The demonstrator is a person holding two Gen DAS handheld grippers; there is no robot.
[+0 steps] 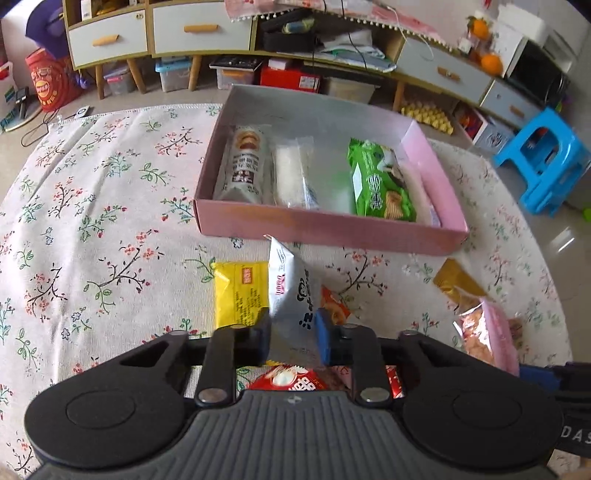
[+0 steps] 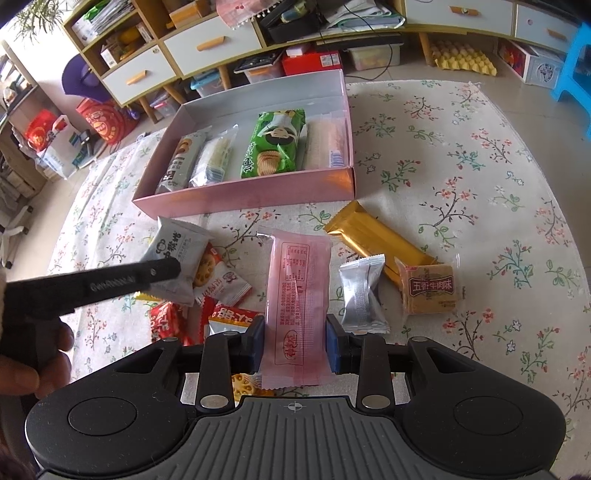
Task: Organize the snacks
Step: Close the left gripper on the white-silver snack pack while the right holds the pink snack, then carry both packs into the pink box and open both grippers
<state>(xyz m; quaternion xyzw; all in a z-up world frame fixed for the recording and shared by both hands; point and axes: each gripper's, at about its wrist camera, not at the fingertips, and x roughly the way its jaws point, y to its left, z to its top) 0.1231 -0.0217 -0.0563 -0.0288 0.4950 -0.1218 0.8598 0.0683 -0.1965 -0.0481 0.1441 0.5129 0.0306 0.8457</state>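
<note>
A pink box [image 1: 325, 227] stands on the floral tablecloth. It holds a biscuit roll [image 1: 245, 166], a clear-wrapped white bar [image 1: 291, 173] and a green cracker packet [image 1: 380, 181]. My left gripper [image 1: 293, 332] is shut on a white panda-print snack packet [image 1: 291, 284], held upright just in front of the box. In the right wrist view that same white packet [image 2: 177, 251] sits at the tip of the left gripper's black finger [image 2: 110, 284]. My right gripper [image 2: 295, 343] is shut on a long pink packet [image 2: 299, 284], which points toward the pink box [image 2: 251, 195].
Loose snacks lie on the cloth: a yellow packet [image 1: 240, 291], a gold bar [image 2: 373, 236], a silver packet [image 2: 360, 291], a brown cracker packet [image 2: 430, 290] and red packets [image 2: 229, 317]. A blue stool [image 1: 546, 158] and a low drawer cabinet [image 1: 199, 33] stand beyond the table.
</note>
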